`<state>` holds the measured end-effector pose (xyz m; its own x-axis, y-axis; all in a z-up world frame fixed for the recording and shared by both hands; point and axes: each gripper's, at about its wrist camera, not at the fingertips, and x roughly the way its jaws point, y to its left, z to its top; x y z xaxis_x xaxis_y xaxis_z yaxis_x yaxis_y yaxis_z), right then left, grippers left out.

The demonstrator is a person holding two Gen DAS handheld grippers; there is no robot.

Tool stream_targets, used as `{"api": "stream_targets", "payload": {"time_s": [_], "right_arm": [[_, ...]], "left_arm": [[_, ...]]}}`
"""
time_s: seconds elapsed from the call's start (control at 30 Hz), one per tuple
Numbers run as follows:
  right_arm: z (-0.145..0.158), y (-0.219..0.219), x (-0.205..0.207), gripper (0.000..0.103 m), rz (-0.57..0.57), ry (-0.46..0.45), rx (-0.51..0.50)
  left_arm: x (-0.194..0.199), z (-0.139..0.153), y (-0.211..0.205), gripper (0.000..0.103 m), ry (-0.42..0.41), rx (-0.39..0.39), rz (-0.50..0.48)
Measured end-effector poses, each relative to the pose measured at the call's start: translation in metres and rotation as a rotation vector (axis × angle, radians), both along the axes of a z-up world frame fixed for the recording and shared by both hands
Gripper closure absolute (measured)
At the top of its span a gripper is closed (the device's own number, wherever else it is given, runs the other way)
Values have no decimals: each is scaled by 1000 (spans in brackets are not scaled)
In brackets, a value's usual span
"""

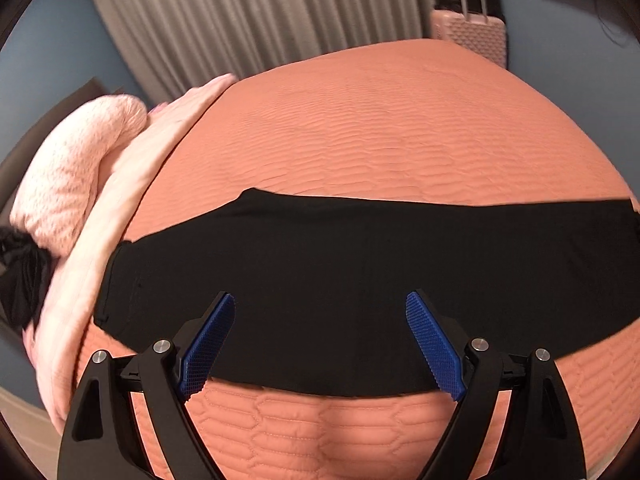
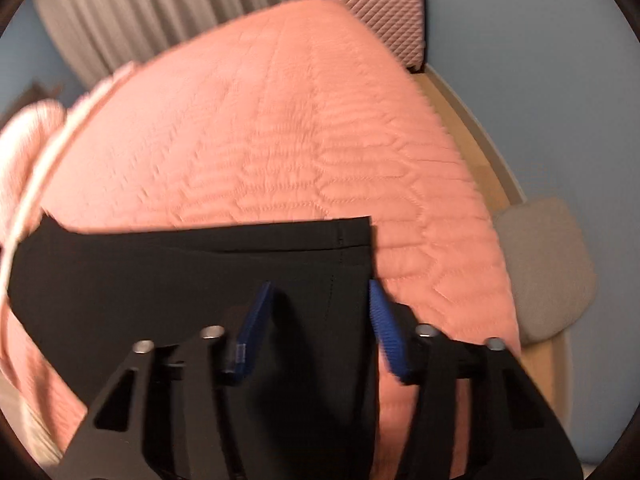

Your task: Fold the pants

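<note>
While the black pants [image 1: 340,280] lie flat in a long band across the near part of the salmon quilted bedspread [image 1: 380,132], we hold our left gripper [image 1: 320,340] over them with jaws spread wide, grasping nothing. Our right gripper [image 2: 320,320] hovers at the pants' hem end, jaws parted, clamping no cloth.

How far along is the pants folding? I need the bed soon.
Done: the black fabric pants lie flat as one long narrow band on the salmon quilted bedspread, apparently folded lengthwise. In hand: nothing; the left tool and right tool are open above the cloth. Left: folding the band's ends together.
</note>
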<state>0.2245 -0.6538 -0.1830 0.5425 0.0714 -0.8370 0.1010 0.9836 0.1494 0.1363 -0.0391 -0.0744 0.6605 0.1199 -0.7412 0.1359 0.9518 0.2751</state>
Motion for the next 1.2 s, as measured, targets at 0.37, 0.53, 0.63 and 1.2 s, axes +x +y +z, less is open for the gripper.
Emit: {"api": "stream_targets", "payload": {"time_s": [0.37, 0.53, 0.63, 1.2], "right_arm": [[20, -17, 15, 64, -8, -43, -73], [48, -8, -36, 66, -34, -189, 76], [-2, 2, -47, 70, -3, -14, 16], [-16, -26, -174, 57, -320, -120, 451]], "left_arm": [[0, -3, -11, 17, 14, 64, -14], [9, -14, 2, 17, 23, 64, 15], [16, -33, 11, 17, 41, 84, 46], [-1, -79, 84, 17, 127, 27, 192]]}}
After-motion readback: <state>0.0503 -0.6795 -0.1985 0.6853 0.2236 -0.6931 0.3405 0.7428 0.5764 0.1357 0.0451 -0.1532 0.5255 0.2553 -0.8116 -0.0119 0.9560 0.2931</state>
